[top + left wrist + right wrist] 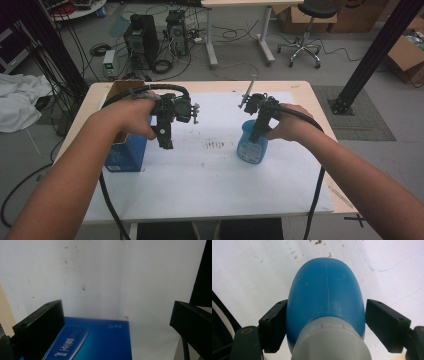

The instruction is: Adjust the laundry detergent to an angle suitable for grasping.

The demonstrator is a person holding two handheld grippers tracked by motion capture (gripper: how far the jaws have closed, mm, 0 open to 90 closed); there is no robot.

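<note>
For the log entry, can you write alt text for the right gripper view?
A blue bottle with a grey cap sits between the right gripper's two black jaws, which are open beside it with a gap on one side. Beneath is a white table cover with brown specks.

A lab or robotics workroom. Behind the white-covered surface (pixel 210 185), two computer towers (pixel 142 37) stand on the grey floor (pixel 240 62) among loose cables (pixel 230 35), beside a small power unit (pixel 109 62). A second desk (pixel 240 5) and a wheeled stool (pixel 306 30) stand farther back. Black metal frame posts (pixel 372 55) rise at both sides, and cardboard boxes (pixel 407 57) sit at the right.
</note>
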